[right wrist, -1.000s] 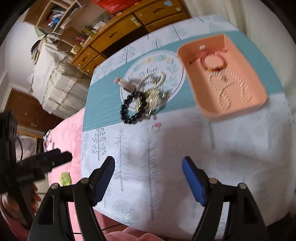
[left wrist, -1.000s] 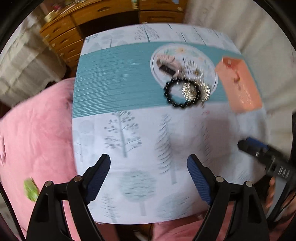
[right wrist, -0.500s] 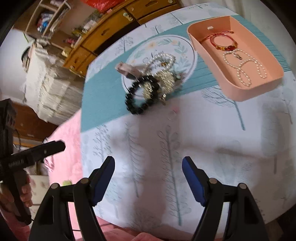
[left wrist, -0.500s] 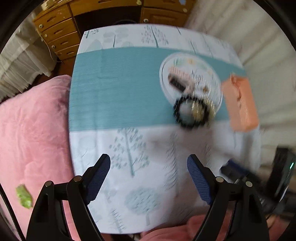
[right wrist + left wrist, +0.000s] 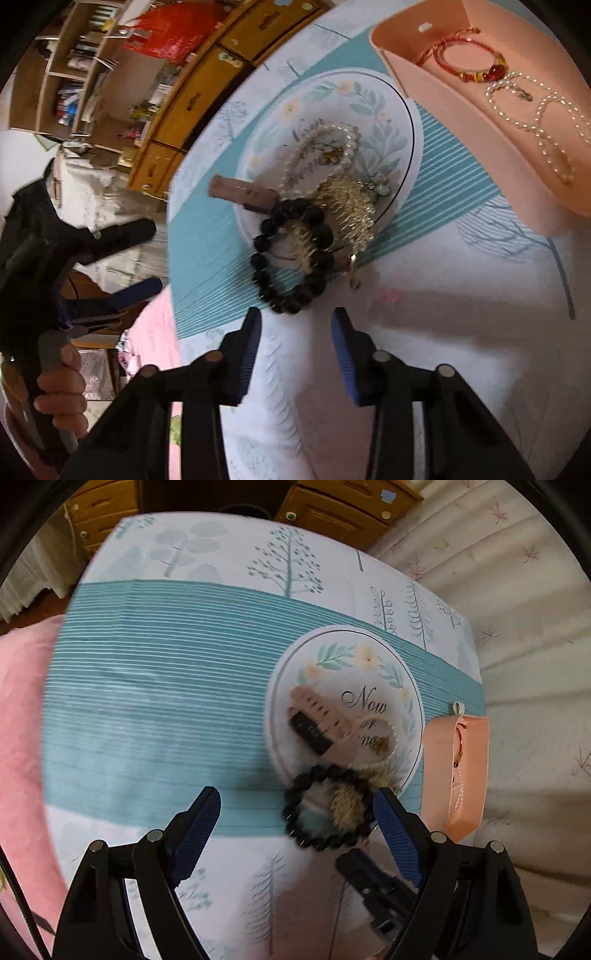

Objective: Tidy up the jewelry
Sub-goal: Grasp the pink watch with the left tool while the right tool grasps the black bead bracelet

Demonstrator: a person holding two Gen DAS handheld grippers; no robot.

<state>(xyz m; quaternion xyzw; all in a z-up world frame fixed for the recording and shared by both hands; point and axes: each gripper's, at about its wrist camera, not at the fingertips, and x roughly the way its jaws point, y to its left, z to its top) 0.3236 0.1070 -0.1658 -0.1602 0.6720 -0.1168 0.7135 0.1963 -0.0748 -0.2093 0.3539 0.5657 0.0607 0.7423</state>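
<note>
A black bead bracelet [image 5: 291,254] lies on the tablecloth at the edge of a jewelry pile: a gold chain [image 5: 347,210], pearl strands [image 5: 325,144] and a brown clip [image 5: 243,194]. My right gripper [image 5: 295,339] is open, partly narrowed, just short of the bracelet. My left gripper [image 5: 295,827] is open and hovers over the bracelet [image 5: 325,808], which lies between its fingers near the right one. The peach tray [image 5: 461,99] holds a red cord bracelet [image 5: 469,62] and a pearl necklace [image 5: 546,118]. The tray also shows in the left wrist view [image 5: 439,775].
The table carries a white and teal tree-print cloth [image 5: 166,709] with a round floral print [image 5: 369,664]. A pink blanket [image 5: 18,738] lies at the left edge. Wooden drawers [image 5: 207,88] and shelves stand behind. A small pink item [image 5: 391,295] lies right of the bracelet.
Both grippers have moved in toward the jewelry pile. The right gripper's jaws have narrowed. The black bracelet now sits right in front of both grippers.
</note>
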